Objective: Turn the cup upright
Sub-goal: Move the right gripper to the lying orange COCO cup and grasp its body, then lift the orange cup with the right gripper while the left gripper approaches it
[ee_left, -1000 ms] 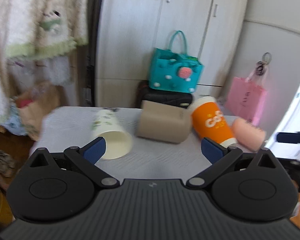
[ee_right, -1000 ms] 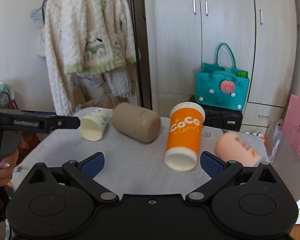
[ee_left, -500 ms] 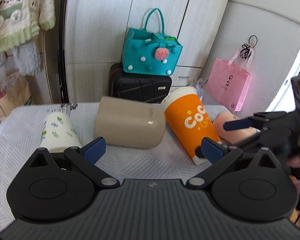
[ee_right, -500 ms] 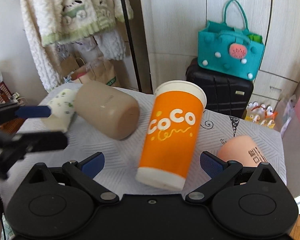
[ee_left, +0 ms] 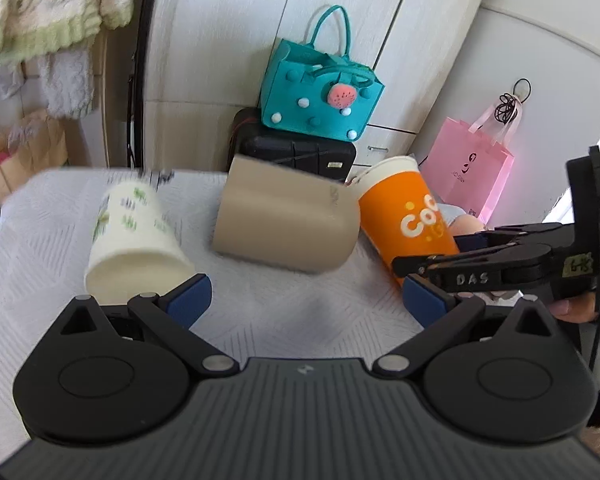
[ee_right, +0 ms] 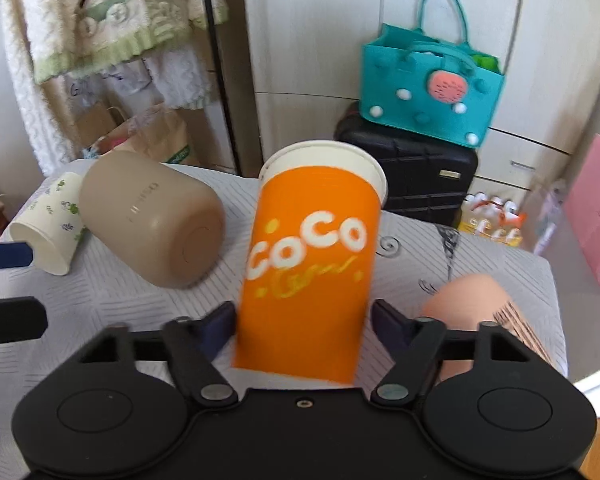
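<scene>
The orange cup [ee_right: 308, 264] lay on its side on the table [ee_right: 480, 252], long axis running straight away between the right gripper [ee_right: 304, 320]'s parted, not yet clamped jaws, while the wide-open left gripper [ee_left: 306, 300] hung farther off

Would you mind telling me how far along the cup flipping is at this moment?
Nothing looks finished: the white leaf-print cup, beige cup, and peach cup all lie on their sides on the table. In hand: the right gripper brackets the base of the orange Coco cup; firm contact is unclear. The left gripper is open. Left: standing it upright.
</scene>
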